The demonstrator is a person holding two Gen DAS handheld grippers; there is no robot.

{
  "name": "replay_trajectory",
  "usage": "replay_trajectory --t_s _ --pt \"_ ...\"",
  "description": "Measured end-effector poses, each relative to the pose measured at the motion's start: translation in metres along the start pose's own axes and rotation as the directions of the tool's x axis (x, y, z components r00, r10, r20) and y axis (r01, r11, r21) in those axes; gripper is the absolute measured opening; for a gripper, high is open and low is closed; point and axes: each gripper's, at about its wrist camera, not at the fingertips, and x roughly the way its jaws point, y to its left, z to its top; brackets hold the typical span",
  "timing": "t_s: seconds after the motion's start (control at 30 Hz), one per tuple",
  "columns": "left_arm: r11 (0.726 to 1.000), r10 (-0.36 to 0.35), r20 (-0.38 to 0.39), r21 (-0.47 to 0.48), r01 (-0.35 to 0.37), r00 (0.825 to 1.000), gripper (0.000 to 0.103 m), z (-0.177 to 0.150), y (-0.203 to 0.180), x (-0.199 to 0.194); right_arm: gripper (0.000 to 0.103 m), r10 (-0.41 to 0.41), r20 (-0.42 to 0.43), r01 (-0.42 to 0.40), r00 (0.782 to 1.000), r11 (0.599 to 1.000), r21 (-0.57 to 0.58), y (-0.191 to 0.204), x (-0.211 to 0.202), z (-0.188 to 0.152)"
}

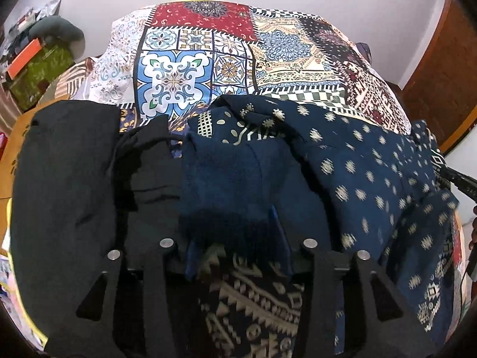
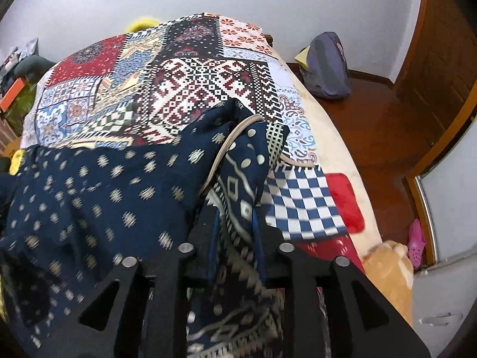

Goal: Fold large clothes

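Observation:
A large navy garment with cream motifs (image 1: 366,176) lies bunched across the near part of a patchwork-covered bed (image 1: 190,68). It also shows in the right wrist view (image 2: 98,191). My left gripper (image 1: 235,238) is shut on a fold of the navy garment, whose patterned border hangs down between the fingers. My right gripper (image 2: 234,223) is shut on the garment's patterned border edge near the bed's right side. A black garment (image 1: 65,179) lies folded at the left of the navy one.
The patchwork bedspread (image 2: 193,86) covers the rest of the bed. A purple backpack (image 2: 326,65) sits on the wooden floor at the right. A pink shoe (image 2: 416,243) lies by the door. Clutter (image 1: 35,59) stands left of the bed.

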Motion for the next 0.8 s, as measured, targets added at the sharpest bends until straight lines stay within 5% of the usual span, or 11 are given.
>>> replay_trajectory --t_s 0.27,0.47,0.8 --pt "1.000 -0.014 0.099 -0.007 0.015 0.995 0.051 -0.019 -0.002 -0.077 0.055 -0.022 0.098 0.028 0.995 0.998 -0.058 0.008 -0.076 -0.019" --pt "0.999 0.007 0.200 0.050 -0.018 0.980 0.062 -0.045 -0.008 -0.145 0.060 0.024 0.160 -0.013 0.987 0.998 -0.069 0.013 -0.134 -0.043" --pt "0.992 -0.012 0.218 0.128 -0.017 0.976 0.071 -0.117 -0.013 -0.202 0.067 0.033 0.199 -0.016 0.979 0.996 -0.089 0.016 -0.182 -0.100"
